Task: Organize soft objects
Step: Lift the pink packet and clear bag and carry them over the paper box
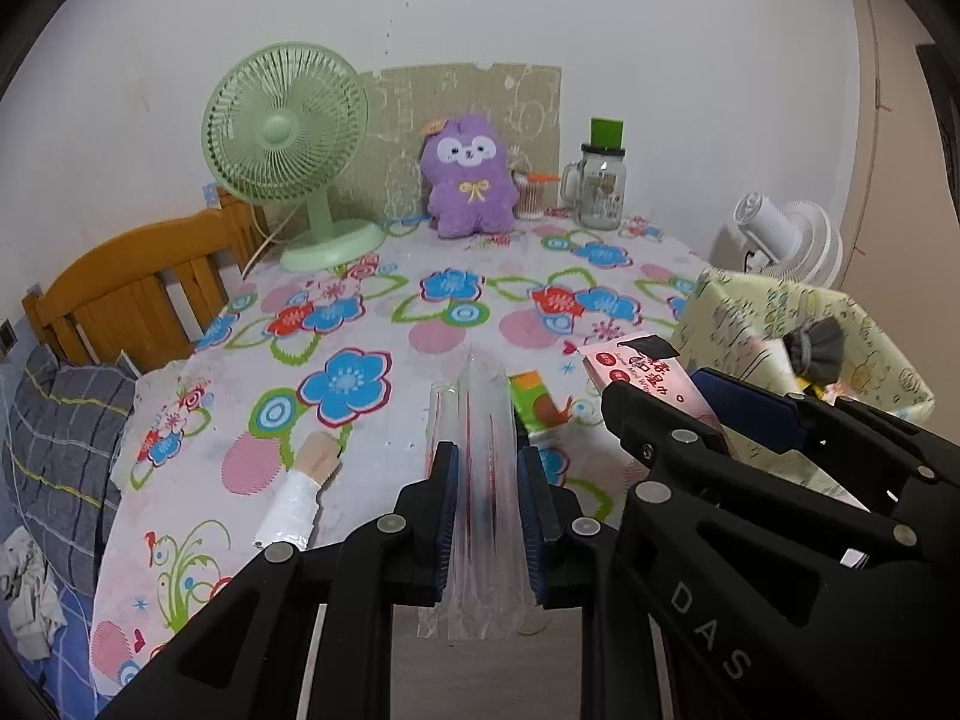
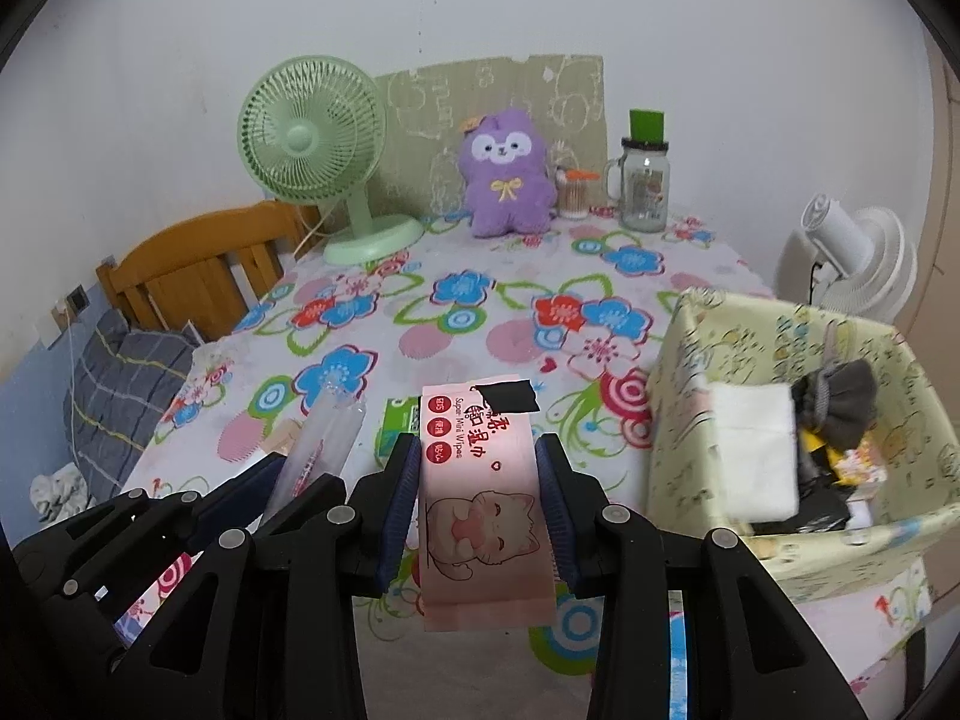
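Note:
My left gripper (image 1: 487, 468) is shut on a clear plastic packet (image 1: 477, 420) with red print, held above the flowered table near its front edge. My right gripper (image 2: 477, 456) is shut on a pink wet-wipes pack (image 2: 480, 480) with a cat drawing. The right gripper (image 1: 660, 402) with the pink pack (image 1: 642, 369) also shows in the left wrist view. The left gripper (image 2: 288, 468) and its clear packet (image 2: 327, 432) show in the right wrist view. A yellow patterned fabric box (image 2: 678, 420) stands at the right, holding a white tissue pack (image 2: 756, 450) and a grey pouch (image 2: 840, 402).
A purple plush toy (image 1: 468, 177), a green fan (image 1: 288, 138), a glass jar mug (image 1: 600, 192) and a cotton-swab holder (image 1: 531, 195) stand along the back. A green packet (image 1: 534, 405) and a beige-and-white tube (image 1: 300, 492) lie on the tablecloth (image 1: 360, 300). A wooden bed frame (image 1: 138, 294) is at left.

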